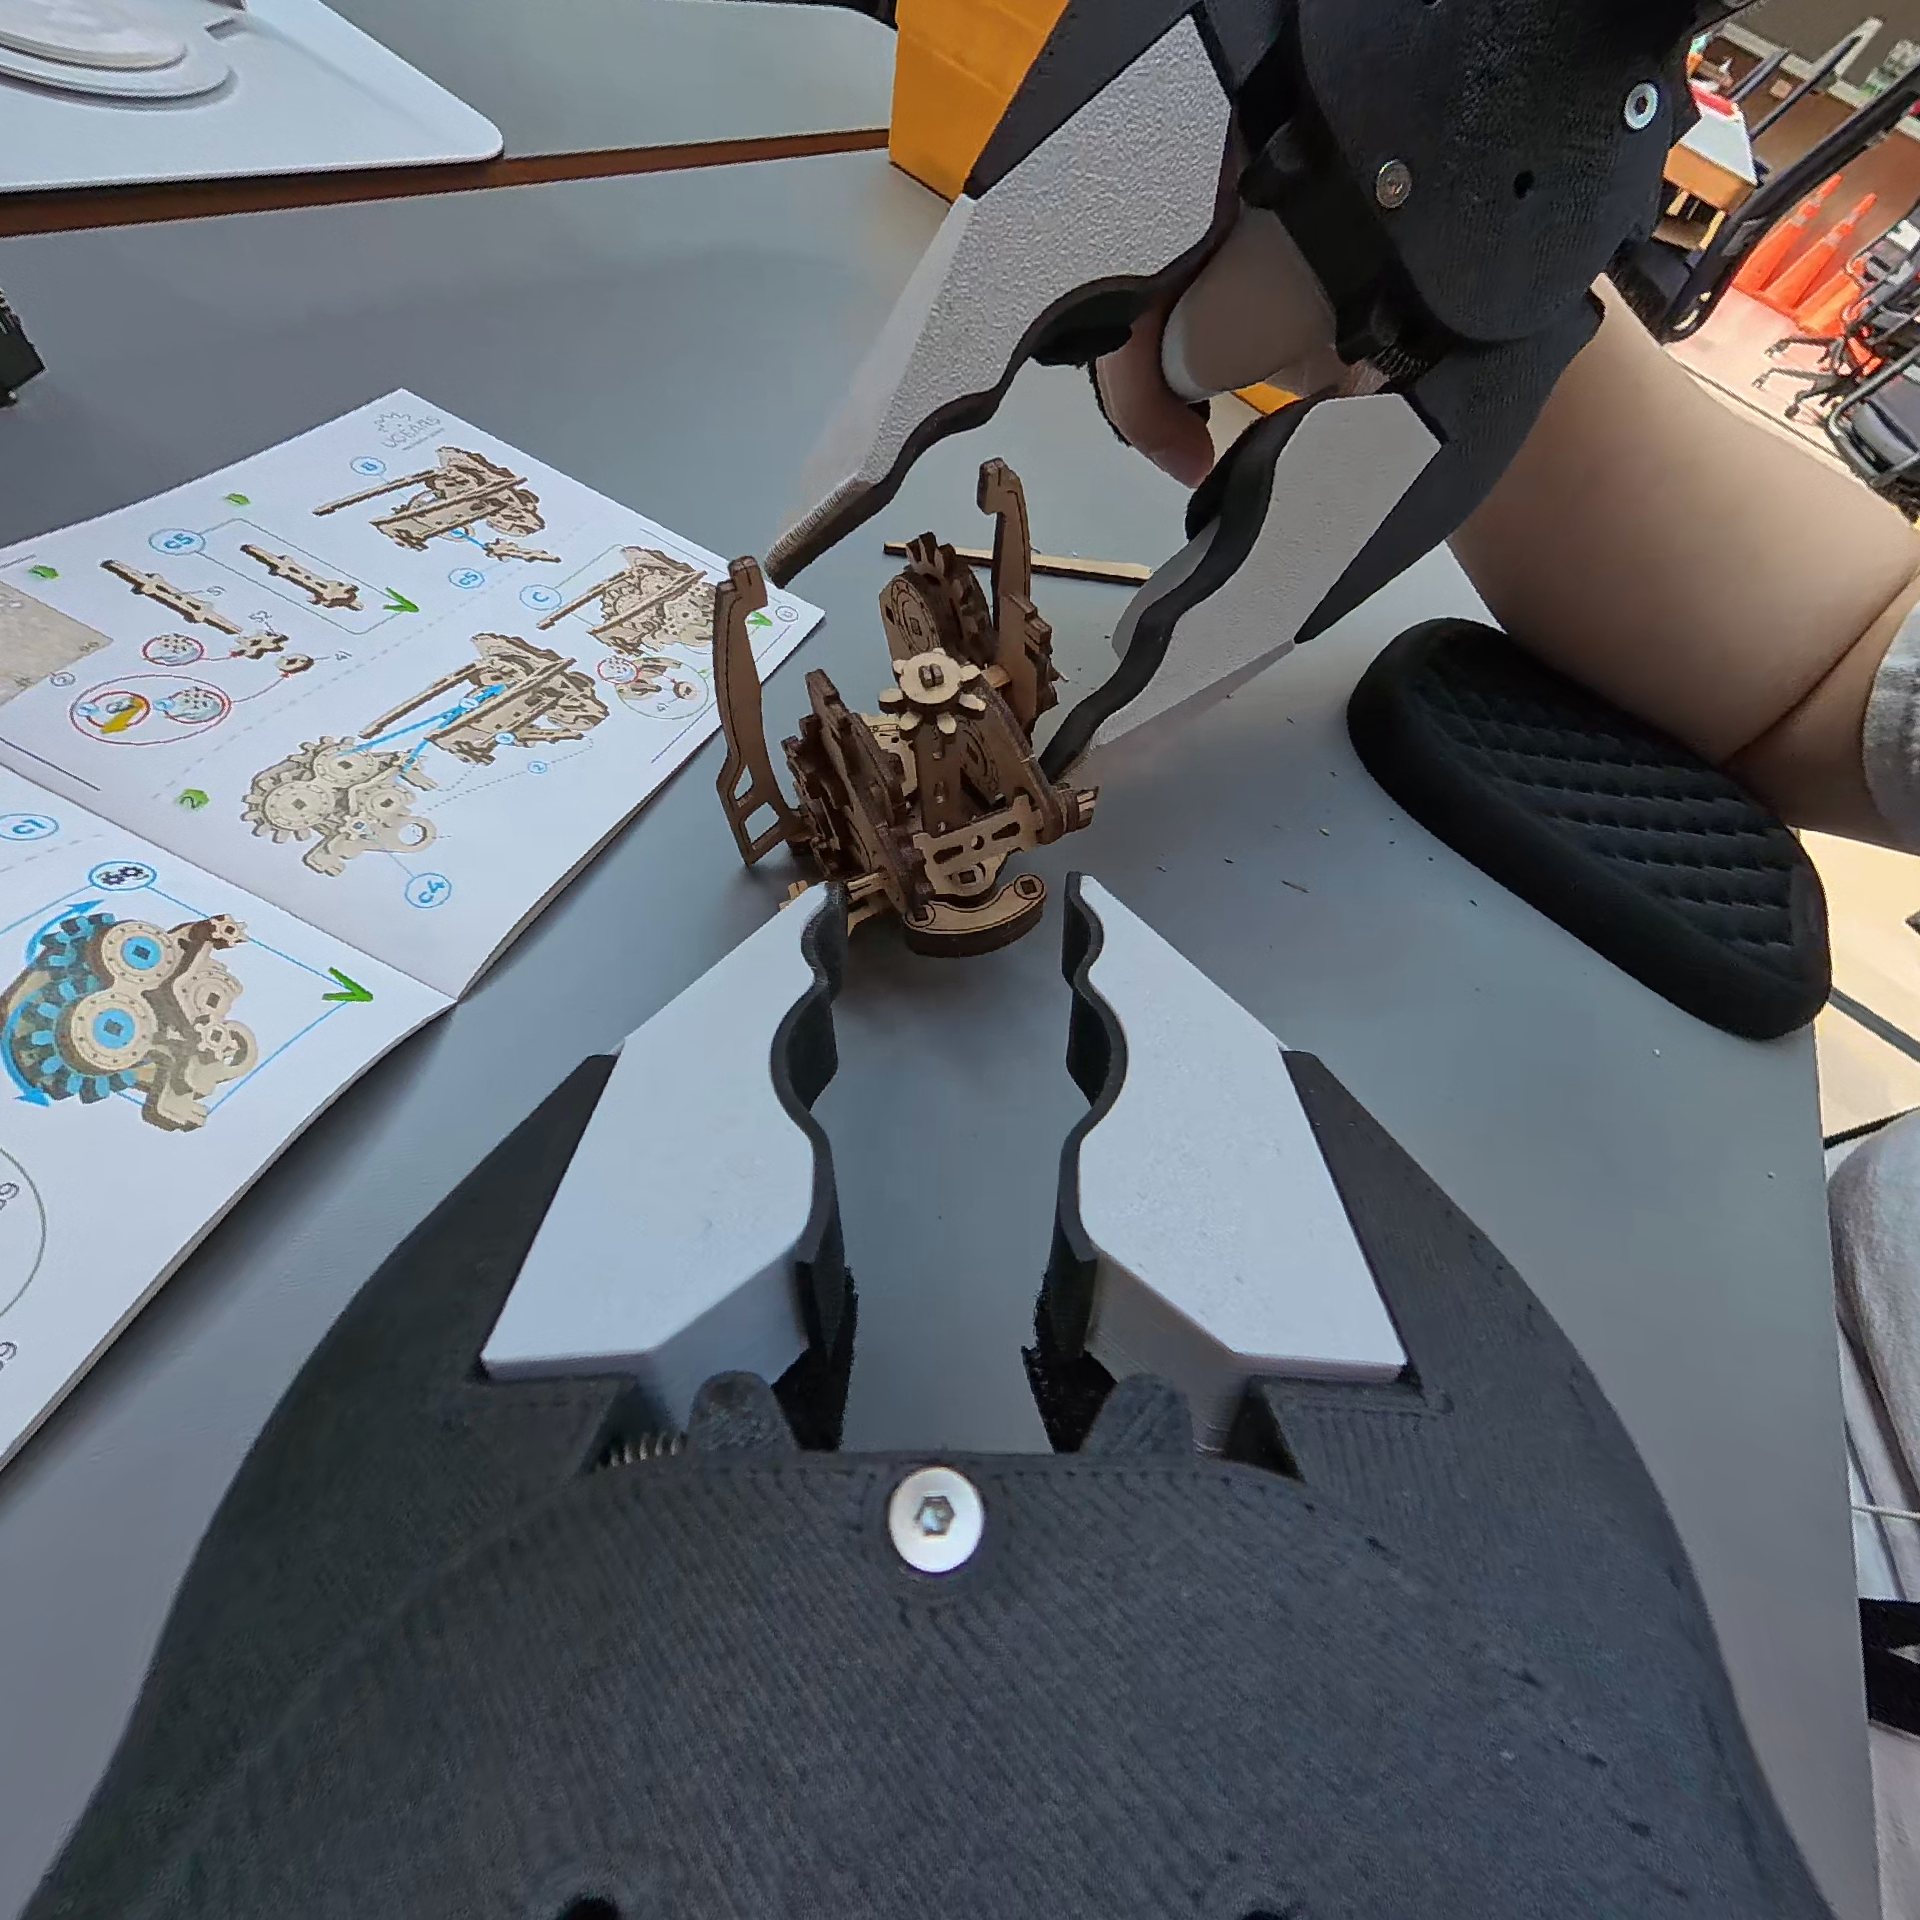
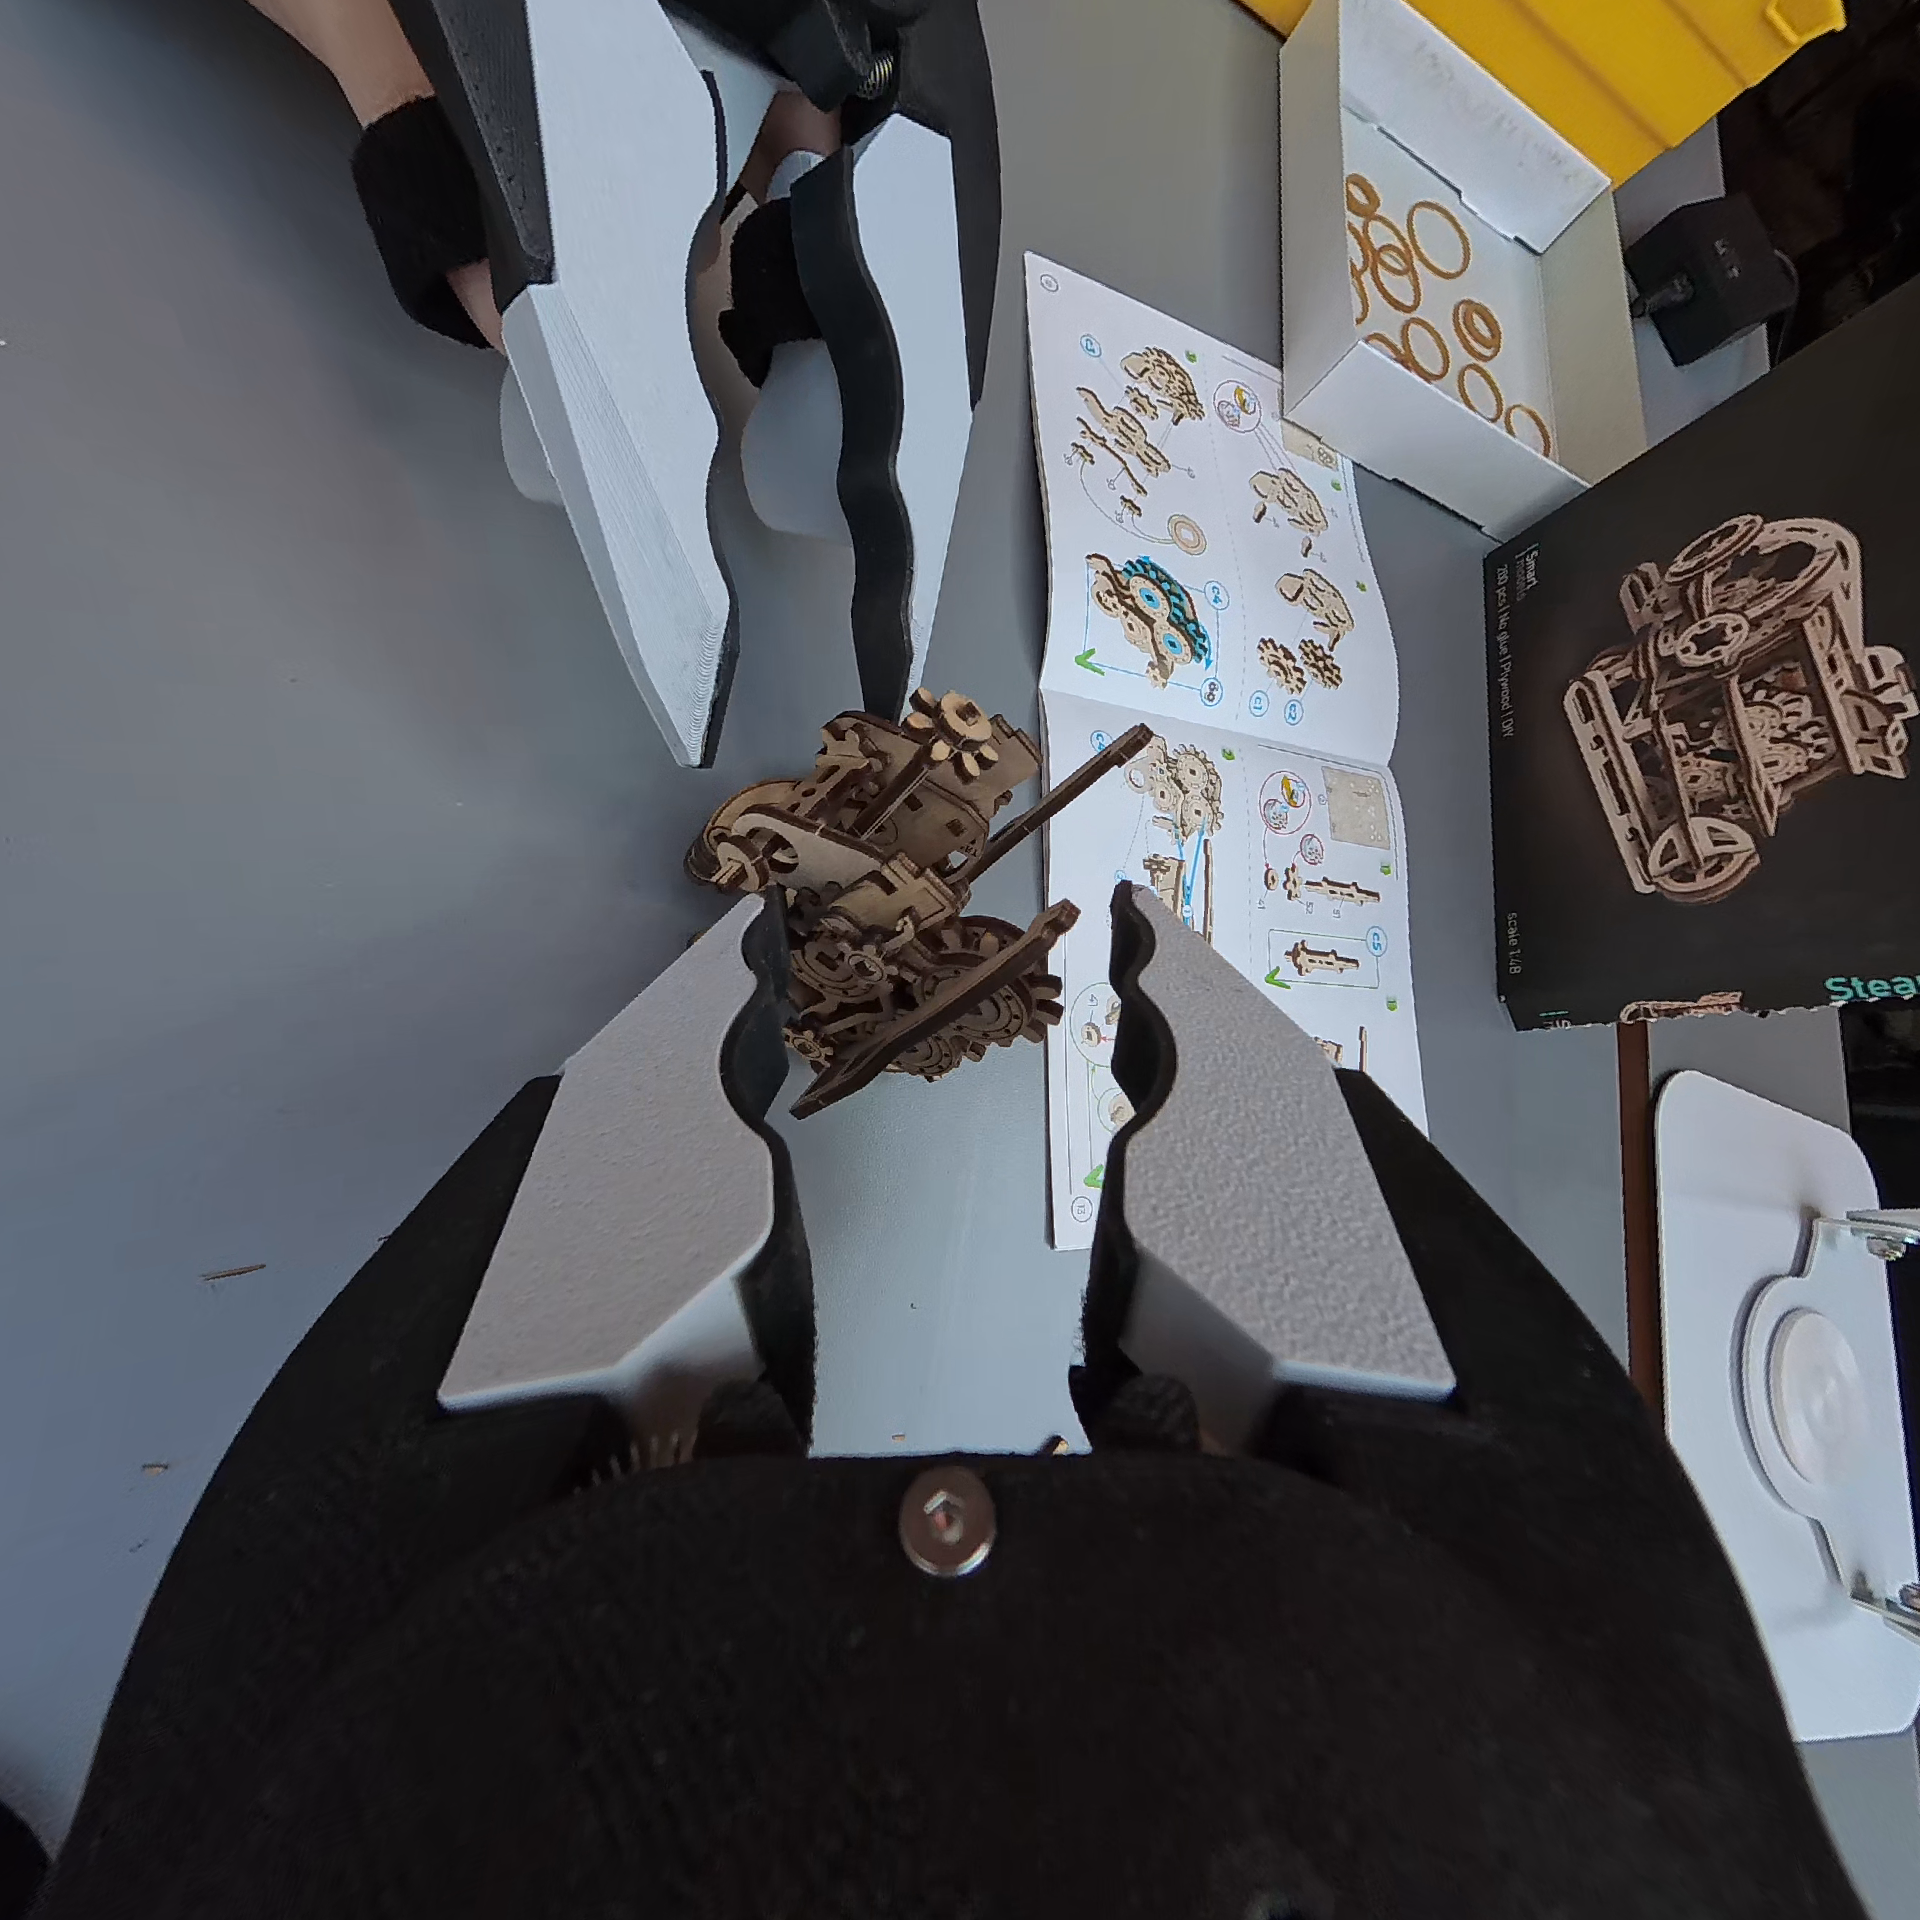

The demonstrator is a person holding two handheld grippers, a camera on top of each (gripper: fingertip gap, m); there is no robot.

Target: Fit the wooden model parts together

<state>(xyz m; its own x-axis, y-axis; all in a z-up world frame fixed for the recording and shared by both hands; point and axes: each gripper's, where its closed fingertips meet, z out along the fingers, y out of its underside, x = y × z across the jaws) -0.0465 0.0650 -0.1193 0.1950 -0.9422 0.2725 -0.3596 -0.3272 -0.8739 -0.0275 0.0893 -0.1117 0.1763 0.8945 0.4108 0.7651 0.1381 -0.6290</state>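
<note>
Only the right wrist view shows the dark kit box (image 2: 1704, 748), the white carton of wooden rings (image 2: 1444, 312) and the yellow bin (image 2: 1621, 73) toward one edge of the grey bench (image 2: 312, 727). Only the left wrist view shows the black mesh pad (image 1: 1600, 821) at the bench's edge and a loose wooden strip (image 1: 1049, 561) behind the model.

The wooden model (image 1: 914, 758), a dark and pale assembly of laser-cut gears and two upright hooked arms, stands mid-bench beside the open instruction booklet (image 1: 343, 707). The left gripper (image 1: 940, 904) is open and holds nothing, its tips at the model's base. The right gripper (image 2: 940, 914) is also open around the model, and whether its wavy black pads touch the model I cannot tell.
</note>
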